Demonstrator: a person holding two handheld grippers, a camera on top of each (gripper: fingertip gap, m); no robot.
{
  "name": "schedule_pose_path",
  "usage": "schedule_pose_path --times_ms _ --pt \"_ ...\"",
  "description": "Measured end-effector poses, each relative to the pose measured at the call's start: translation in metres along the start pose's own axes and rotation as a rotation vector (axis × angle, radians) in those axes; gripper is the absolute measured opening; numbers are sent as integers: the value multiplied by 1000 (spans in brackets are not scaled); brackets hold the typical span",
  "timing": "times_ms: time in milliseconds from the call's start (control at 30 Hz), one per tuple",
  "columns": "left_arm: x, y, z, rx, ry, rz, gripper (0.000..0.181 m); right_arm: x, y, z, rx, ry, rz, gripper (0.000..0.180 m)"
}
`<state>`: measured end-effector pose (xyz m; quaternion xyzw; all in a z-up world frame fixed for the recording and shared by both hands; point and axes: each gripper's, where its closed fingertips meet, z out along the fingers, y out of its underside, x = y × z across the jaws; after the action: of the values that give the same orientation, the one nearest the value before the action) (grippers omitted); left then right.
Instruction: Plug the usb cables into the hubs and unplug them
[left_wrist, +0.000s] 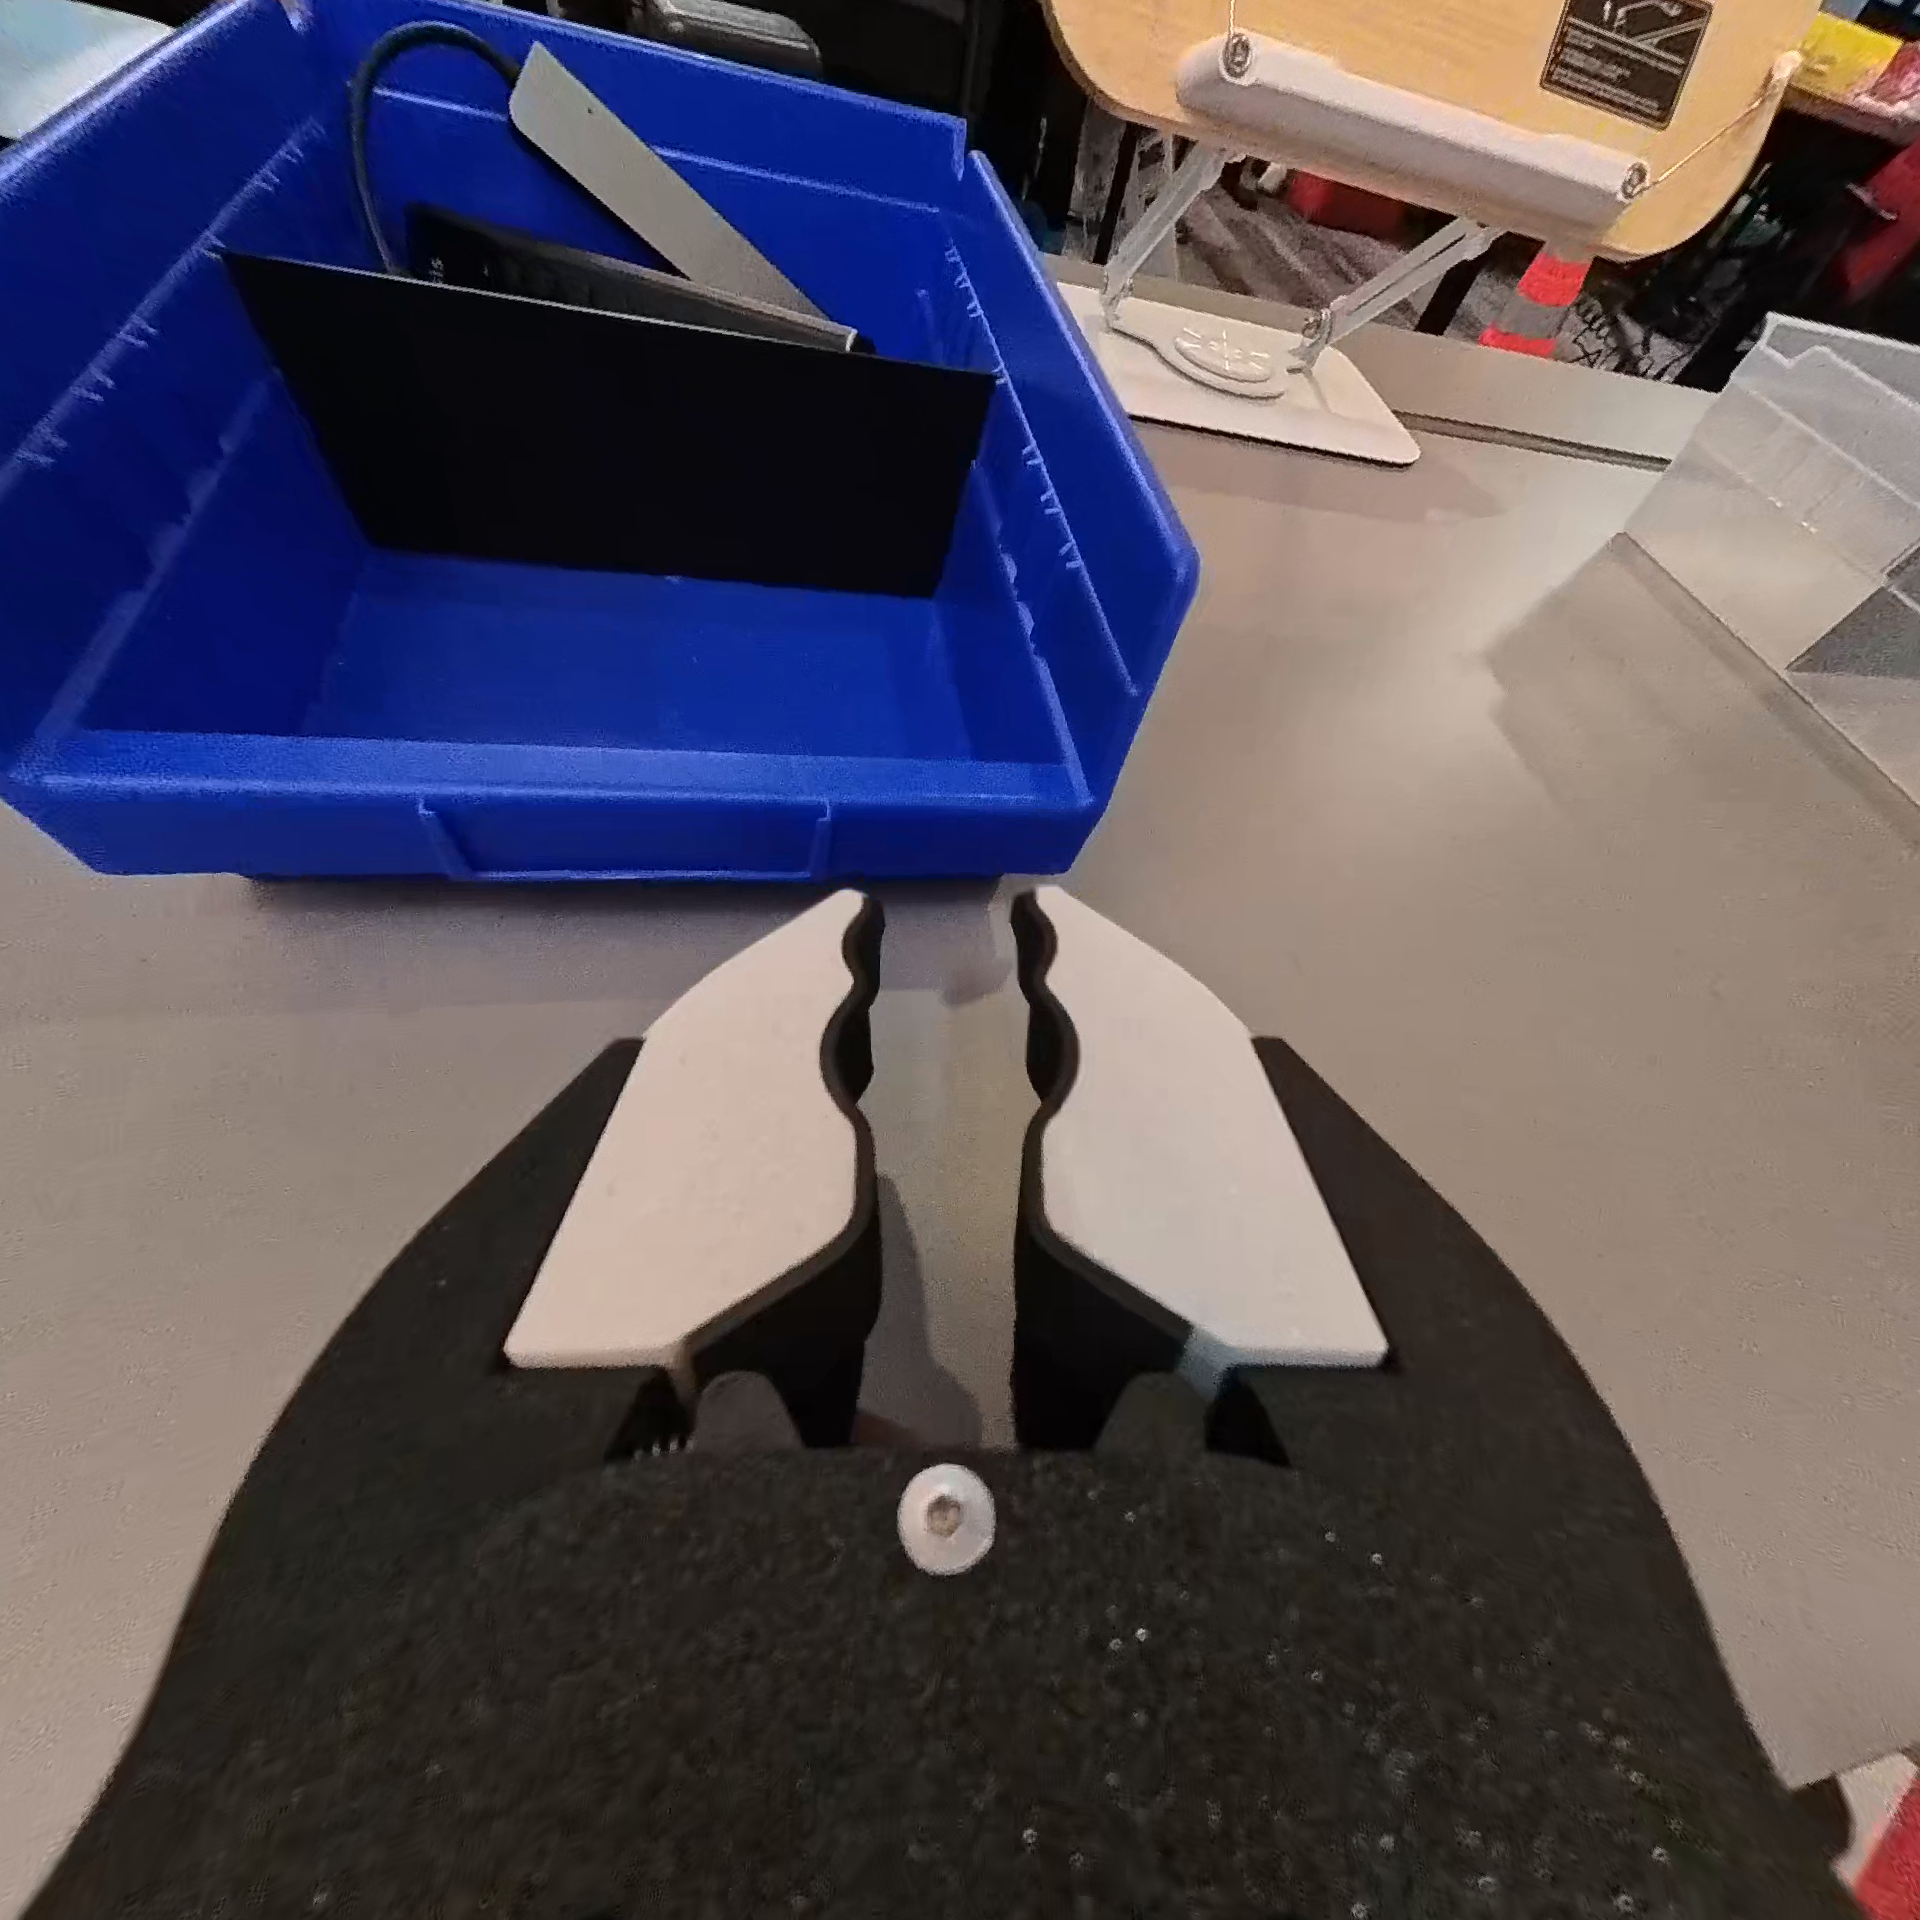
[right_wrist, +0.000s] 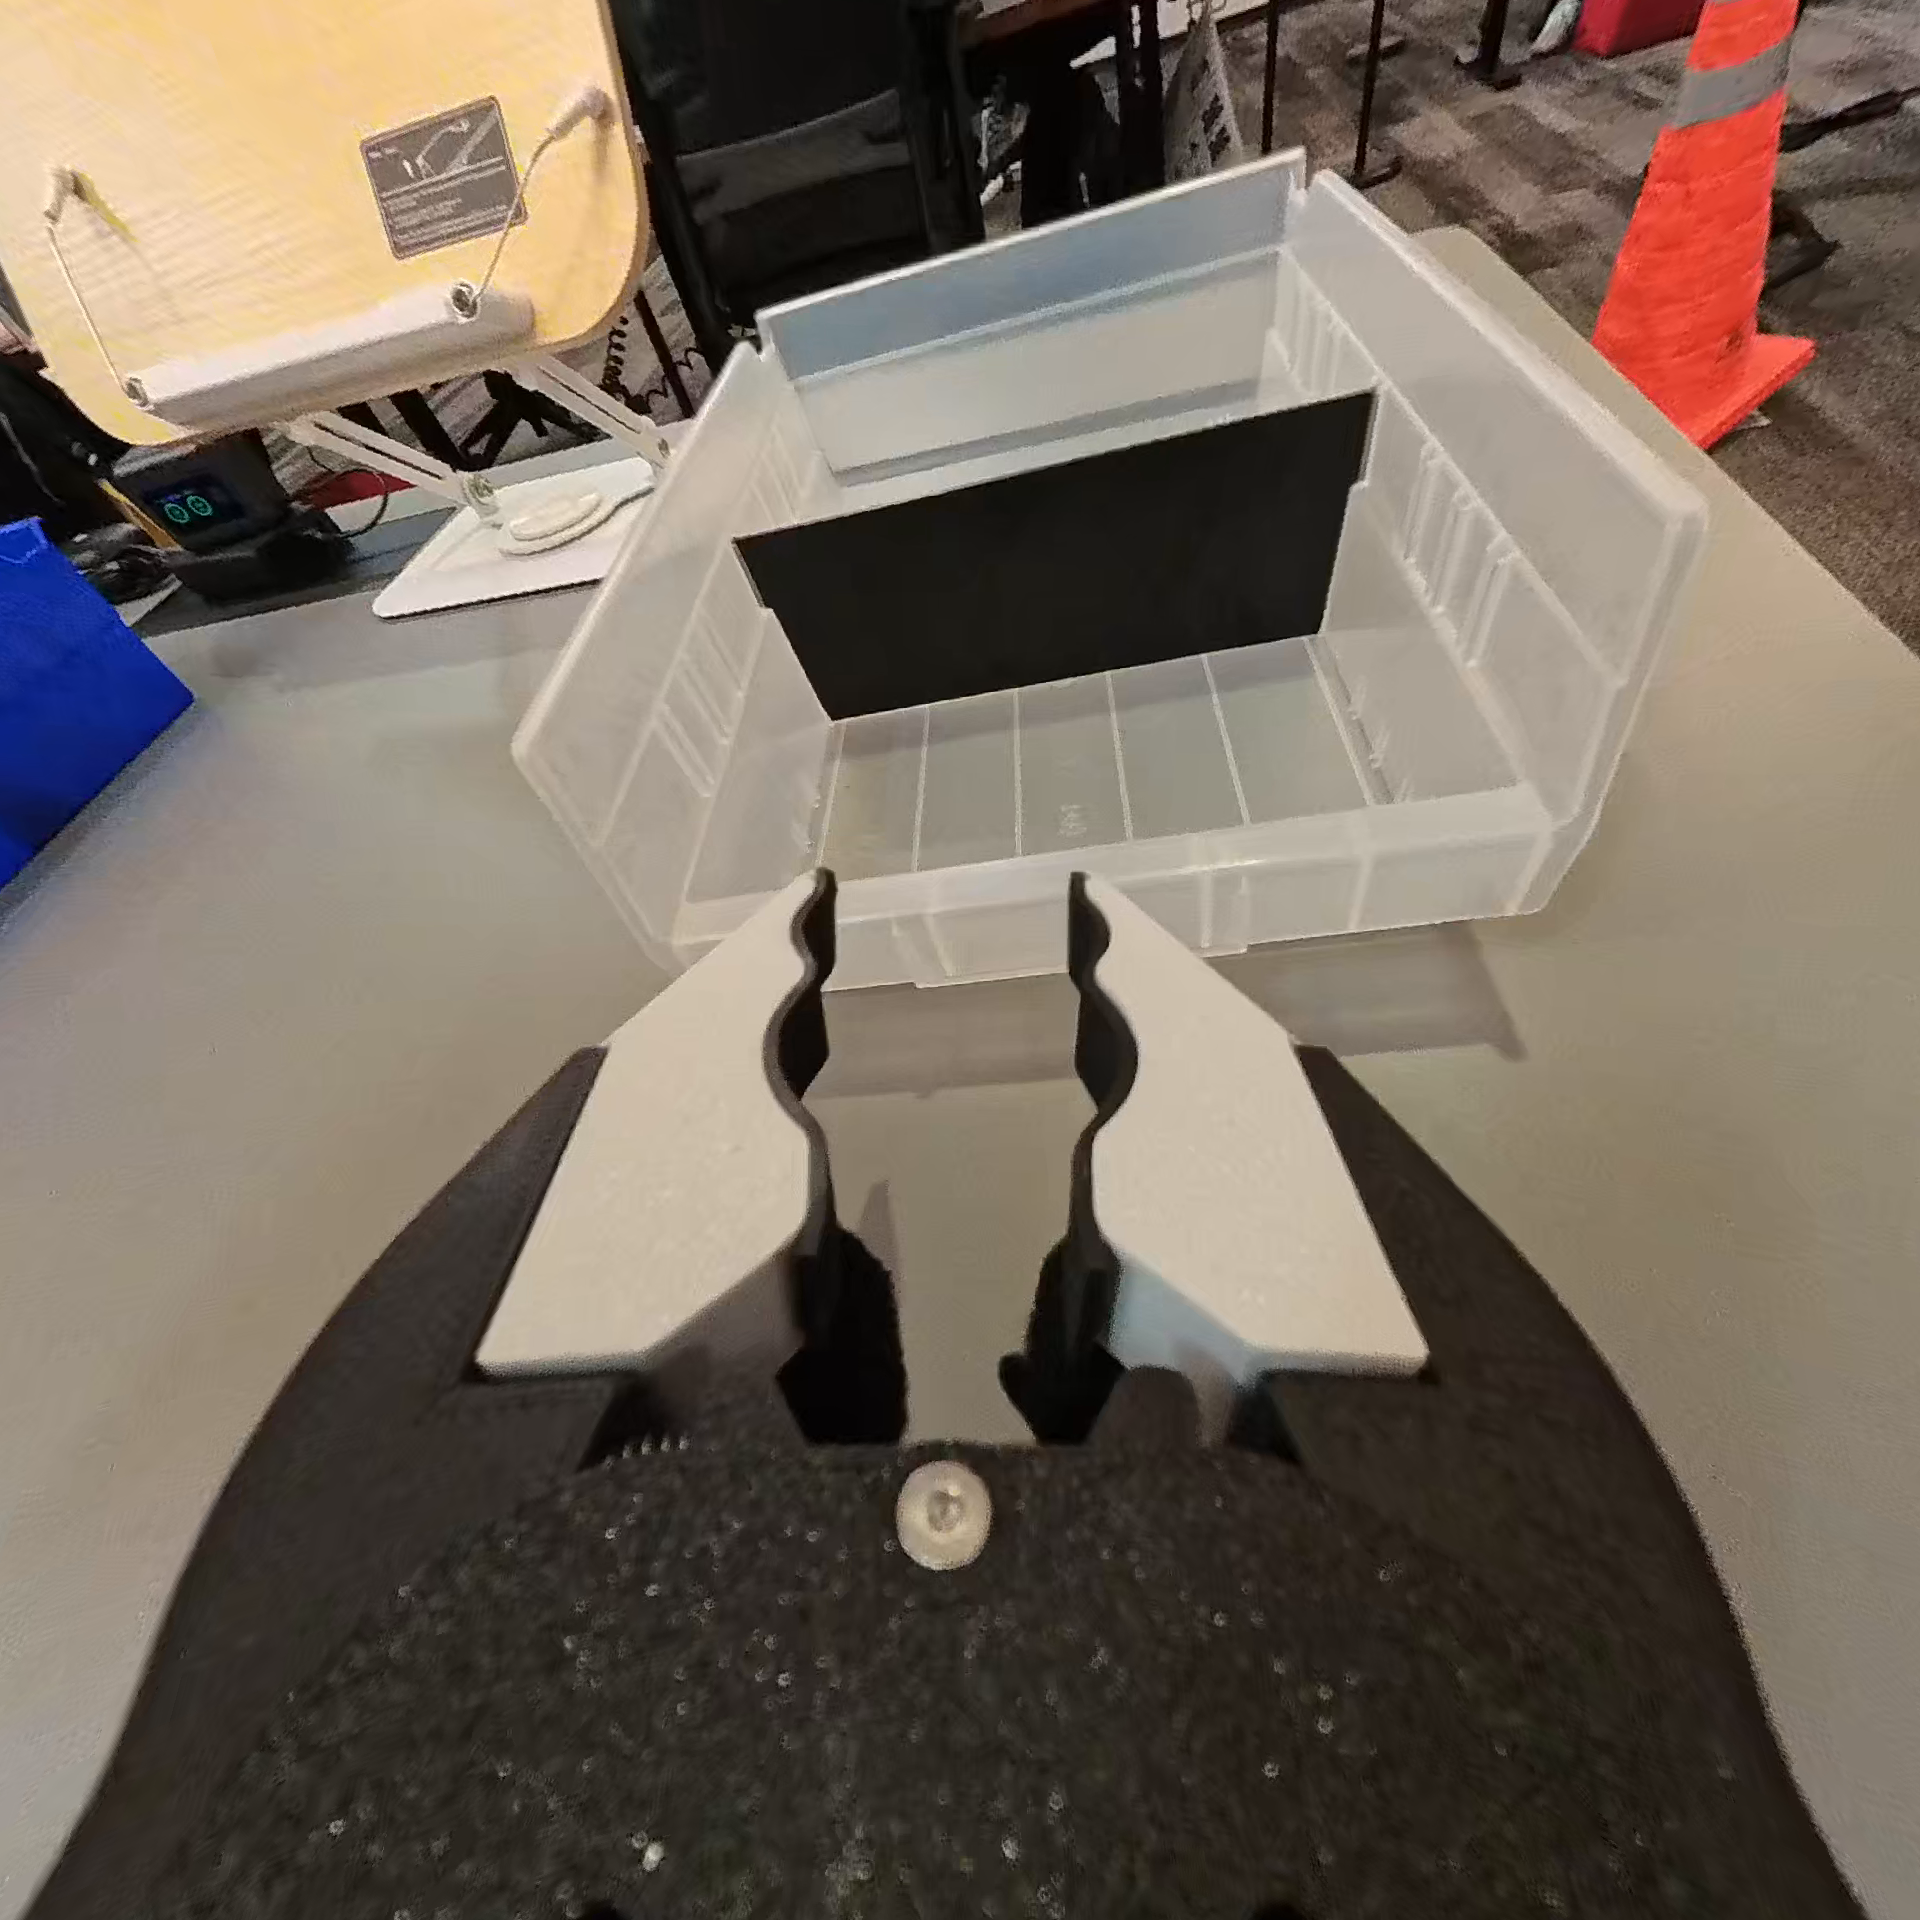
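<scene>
In the left wrist view a blue bin (left_wrist: 561, 790) stands on the grey table, split by a black divider (left_wrist: 623, 457). Behind the divider lie a flat grey hub (left_wrist: 655, 197), a black flat item (left_wrist: 540, 275) and a dark cable (left_wrist: 374, 114). The bin's front compartment is empty. My left gripper (left_wrist: 948, 914) is open and empty, just in front of the bin's front wall. In the right wrist view a clear bin (right_wrist: 1455, 883) with a black divider (right_wrist: 1049, 561) stands ahead, its front compartment empty. My right gripper (right_wrist: 951, 894) is open and empty at its front wall.
A wooden-topped stand on a white base (left_wrist: 1247, 395) stands behind the bins, also in the right wrist view (right_wrist: 499, 551). An orange cone (right_wrist: 1704, 239) stands on the floor at far right. The blue bin's corner (right_wrist: 62, 675) shows at left. The clear bin (left_wrist: 1808, 520) shows at right. There is about 55 centimeters between the tips of the two grippers. My left gripper's tips are some 30 centimeters from the black flat item (left_wrist: 540, 275).
</scene>
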<state>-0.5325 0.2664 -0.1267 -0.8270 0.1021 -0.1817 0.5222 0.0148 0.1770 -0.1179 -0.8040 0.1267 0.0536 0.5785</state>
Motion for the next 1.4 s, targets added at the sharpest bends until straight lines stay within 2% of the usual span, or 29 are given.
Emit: schedule_pose_path --times_ms 233,333,500,700,900,1033,1200,1333,1400 --pt "-2 3 -1 -9 0 -20 25 -2 -2 1 29 50 -117 40" --pt "-2 4 -1 -15 3 -22 25 -16 -4 -1 26 21 -136 39" --pt "-2 6 1 -21 1 -14 27 -89 -15 -16 48 -193 -161 39" --pt "7 5 6 -21 46 30 41 -166 27 -15 -67 -450 -143 39" --pt "25 -6 2 -78 143 30 49 -171 56 -1 -140 -466 -173 45" --pt "14 -43 4 -132 159 60 53 -167 57 1 -169 -494 -121 45" --pt "-7 -90 34 -243 149 207 60 -158 45 0 -114 -467 -97 43" --pt "-23 -108 83 -398 152 385 67 -151 46 3 -122 -437 -117 46" --pt "-22 -117 110 -442 243 501 62 -151 45 2 -123 -443 -100 47"
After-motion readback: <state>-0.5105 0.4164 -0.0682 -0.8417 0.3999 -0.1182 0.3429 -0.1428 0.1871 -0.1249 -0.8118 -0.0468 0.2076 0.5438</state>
